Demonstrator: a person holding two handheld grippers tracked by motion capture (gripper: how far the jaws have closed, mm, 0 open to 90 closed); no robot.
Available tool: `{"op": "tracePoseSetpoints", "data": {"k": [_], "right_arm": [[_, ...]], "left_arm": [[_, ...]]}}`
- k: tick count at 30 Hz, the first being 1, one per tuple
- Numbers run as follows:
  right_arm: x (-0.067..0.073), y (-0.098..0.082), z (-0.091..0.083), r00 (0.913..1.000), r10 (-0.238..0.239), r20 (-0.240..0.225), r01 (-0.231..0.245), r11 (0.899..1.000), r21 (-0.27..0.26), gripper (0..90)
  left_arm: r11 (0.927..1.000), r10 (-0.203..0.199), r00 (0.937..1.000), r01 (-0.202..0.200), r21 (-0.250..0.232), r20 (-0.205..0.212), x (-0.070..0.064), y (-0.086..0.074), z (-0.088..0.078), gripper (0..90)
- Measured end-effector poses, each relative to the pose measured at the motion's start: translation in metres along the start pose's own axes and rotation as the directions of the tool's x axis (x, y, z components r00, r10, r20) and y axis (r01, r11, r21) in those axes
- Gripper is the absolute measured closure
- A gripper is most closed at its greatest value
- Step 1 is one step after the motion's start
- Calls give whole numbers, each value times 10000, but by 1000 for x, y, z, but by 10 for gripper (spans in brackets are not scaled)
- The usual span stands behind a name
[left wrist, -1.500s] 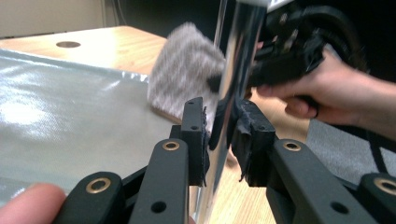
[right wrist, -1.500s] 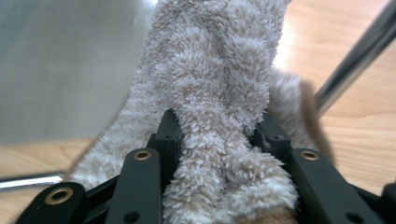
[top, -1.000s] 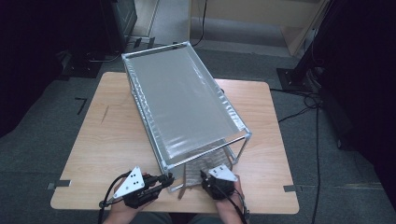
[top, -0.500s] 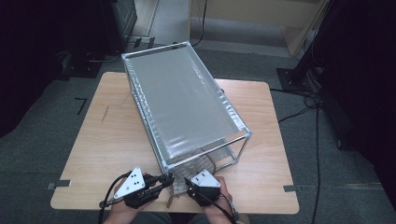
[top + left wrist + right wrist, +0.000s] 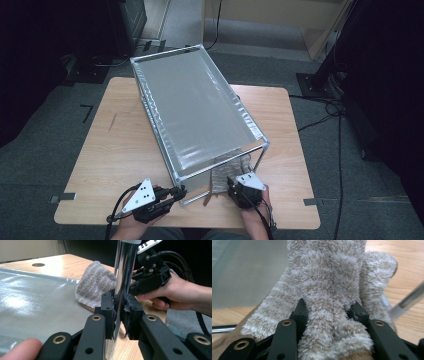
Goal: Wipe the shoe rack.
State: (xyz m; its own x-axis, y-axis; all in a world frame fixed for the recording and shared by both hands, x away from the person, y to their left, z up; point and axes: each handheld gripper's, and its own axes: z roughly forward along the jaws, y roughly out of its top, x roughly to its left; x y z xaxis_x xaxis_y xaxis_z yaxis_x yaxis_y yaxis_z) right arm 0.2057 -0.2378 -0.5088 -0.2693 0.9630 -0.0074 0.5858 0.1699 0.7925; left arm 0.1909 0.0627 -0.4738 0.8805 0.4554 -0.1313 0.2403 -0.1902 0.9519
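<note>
Left side first: bare light wooden table [image 5: 115, 150], lots of free room there, all the way to its left and near edges. Down at the near edge, left gripper [image 5: 176, 192], jaws squeezed tight on the shiny metal corner post [image 5: 123, 277] of the tall silver wire rack with a grey sheet on top [image 5: 195, 110]. Same spot as a second ago, no change.

Middle: rack across most of the table, slanted, far end close to the back edge. Under its near end, the fluffy beige towel [image 5: 227, 172], on the table between the two front posts. Tight room there, posts on both sides.

Right of that: right gripper [image 5: 235, 186], black with a grey plate, jaws part closed and pinching a thick fold of the towel [image 5: 329, 315]. Soft pile bulging between the pads and over them. Thin metal rod [image 5: 412, 301] just beside the towel on the right.

Different from half a second ago: right gripper farther right now, up close to the rack's near right post. Towel more tucked under the rack.

Far right: strip of bare table, right edge well apart.
</note>
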Motion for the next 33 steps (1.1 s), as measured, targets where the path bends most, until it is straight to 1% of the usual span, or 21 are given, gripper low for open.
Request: {"op": "tracePoseSetpoints", "data": {"k": [2, 4, 7, 9, 10, 11, 12, 13, 14, 15, 17, 18, 19, 21, 23, 25, 26, 28, 31, 32, 33], "right_arm": [[11, 0, 1, 9994, -174, -296, 172, 9998, -61, 602], [25, 0, 1, 9974, -462, -556, 459, 9989, -73, 601], [49, 0, 1, 9906, -803, -1112, 799, 9968, -80, 600], [66, -1, 1, 9809, -1193, -1540, 1180, 9929, -170, 600], [75, -1, 0, 9742, -1357, -1806, 1340, 9907, -213, 600], [83, -2, -1, 9661, -1515, -2089, 1498, 9884, -241, 600], [91, -3, -2, 9559, -1798, -2323, 1775, 9836, -310, 599], [97, -3, -3, 9478, -2031, -2458, 1989, 9791, -420, 598], [101, -4, -3, 9447, -2180, -2450, 2132, 9759, -466, 598], [102, -4, -3, 9452, -2255, -2361, 2207, 9742, -471, 598], [96, -2, -2, 9445, -2050, -2565, 2029, 9786, -349, 598], [91, -2, -1, 9465, -1933, -2584, 1911, 9810, -337, 599], [87, -1, 0, 9503, -1856, -2501, 1848, 9824, -269, 599], [75, 0, 2, 9596, -1774, -2182, 1760, 9840, -258, 598], [60, 1, 3, 9692, -1560, -1906, 1554, 9877, -178, 597], [43, 2, 4, 9816, -1187, -1498, 1188, 9929, -84, 597], [36, 2, 4, 9848, -1083, -1359, 1085, 9941, -56, 597], [20, 2, 4, 9928, -708, -964, 710, 9975, -11, 596], [-3, 2, 4, 9991, -235, -366, 233, 9997, -74, 595], [-8, 2, 4, 9998, -66, -209, 64, 9999, -82, 594], [-12, 2, 3, 10000, -25, 8, 25, 9999, -144, 594]], "left_arm": [[10000, -22, 10000, 22, -4, 3, 0, 0, 0, 799], [10000, -19, 10000, 19, 3, 10, 0, 0, 0, 799], [10000, -29, 10000, 29, -11, 20, 0, 0, 1, 799], [10000, -35, 10000, 35, -13, 12, 0, 0, 1, 799], [10000, -28, 10000, 28, -9, 10, 0, 0, 1, 799], [10000, -43, 10000, 43, -12, 11, 0, 0, 1, 799], [10000, -26, 10000, 26, -11, 13, 0, 0, 1, 799], [10000, -21, 10000, 21, -7, 14, 0, 0, 1, 799], [10000, -19, 10000, 19, -7, 9, 0, 0, 0, 799], [10000, -12, 10000, 12, 2, -1, 0, 0, 0, 799], [10000, -17, 10000, 17, -3, -8, 0, 0, 0, 800], [10000, -2, 10000, 2, -4, -5, 0, 0, 0, 800], [10000, -11, 10000, 11, -10, -7, 0, 0, 1, 800], [10000, 5, 10000, -5, -13, -14, 0, 0, 1, 800], [10000, 15, 10000, -15, -16, -5, 0, 0, 1, 800], [10000, 17, 10000, -17, -15, -5, 0, 0, 1, 800], [10000, 15, 10000, -15, -16, -2, 0, 0, 1, 800], [10000, 25, 10000, -25, -14, -3, 0, 0, 1, 800], [10000, 34, 10000, -34, -14, -6, 0, 0, 1, 800], [10000, 37, 10000, -37, -12, -3, 0, 0, 1, 800], [10000, 36, 10000, -36, -11, 1, 0, 0, 1, 800]]}}
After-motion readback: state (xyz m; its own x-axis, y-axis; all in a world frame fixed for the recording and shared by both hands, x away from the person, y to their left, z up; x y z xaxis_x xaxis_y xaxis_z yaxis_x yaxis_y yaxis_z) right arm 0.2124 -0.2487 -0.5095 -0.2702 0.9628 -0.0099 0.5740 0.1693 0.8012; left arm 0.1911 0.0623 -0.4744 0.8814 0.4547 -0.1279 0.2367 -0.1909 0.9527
